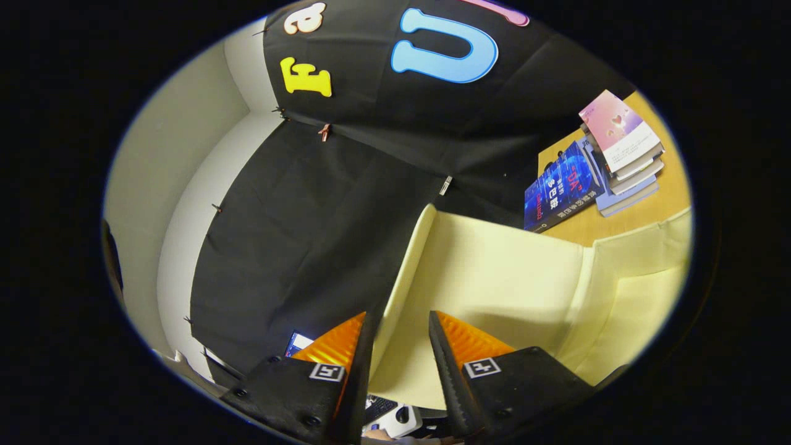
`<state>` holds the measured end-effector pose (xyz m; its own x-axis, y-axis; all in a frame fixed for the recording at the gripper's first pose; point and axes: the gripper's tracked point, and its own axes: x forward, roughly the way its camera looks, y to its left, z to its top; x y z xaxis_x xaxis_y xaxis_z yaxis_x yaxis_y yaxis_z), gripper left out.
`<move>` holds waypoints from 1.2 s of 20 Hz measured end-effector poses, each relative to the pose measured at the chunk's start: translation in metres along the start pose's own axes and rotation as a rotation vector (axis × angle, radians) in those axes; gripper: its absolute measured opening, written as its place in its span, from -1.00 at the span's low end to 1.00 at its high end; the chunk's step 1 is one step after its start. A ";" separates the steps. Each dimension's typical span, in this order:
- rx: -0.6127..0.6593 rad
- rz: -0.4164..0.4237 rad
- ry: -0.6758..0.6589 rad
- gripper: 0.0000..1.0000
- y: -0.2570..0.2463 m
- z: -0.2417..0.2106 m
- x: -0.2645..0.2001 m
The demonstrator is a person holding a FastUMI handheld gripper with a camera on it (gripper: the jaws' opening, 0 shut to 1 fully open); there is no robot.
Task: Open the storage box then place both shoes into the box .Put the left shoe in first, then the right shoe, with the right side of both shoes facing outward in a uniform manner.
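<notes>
Black cloth backs a tilted scene as the gripper (398, 346), fingers slightly parted, straddles the box (636, 278) lid (494, 272) edge, seemingly swinging it open. Books (593, 167) lie far right.

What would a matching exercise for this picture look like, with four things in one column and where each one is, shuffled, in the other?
Things:
1. pale yellow box flap
2. blue book
3. stack of books
4. tongs

Places or states:
A. on the wooden table, topped by a pink cover
B. its edge runs up between the two fingers
C. beside the stack, far beyond the fingers
D. fingers apart, one on either side of the flap's edge; whether they press on it cannot be told

Pairs: 1-B, 2-C, 3-A, 4-D
</notes>
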<state>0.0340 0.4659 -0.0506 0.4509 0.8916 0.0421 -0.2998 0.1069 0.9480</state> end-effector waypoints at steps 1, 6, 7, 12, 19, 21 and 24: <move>-0.017 -0.009 -0.013 0.17 -0.001 0.002 -0.001; -0.096 -0.075 -0.081 0.75 -0.008 0.019 -0.022; -0.127 -0.103 -0.098 0.75 -0.011 0.023 -0.030; -0.400 -0.361 -0.145 0.85 -0.056 0.041 -0.095; -0.579 -0.779 -0.088 0.89 -0.123 0.037 -0.241; -0.579 -0.874 -0.073 0.89 -0.145 0.033 -0.279; -0.587 -1.031 -0.022 0.89 -0.189 0.024 -0.331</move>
<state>-0.0389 0.1402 -0.2358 0.7185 0.2594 -0.6454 -0.1238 0.9607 0.2483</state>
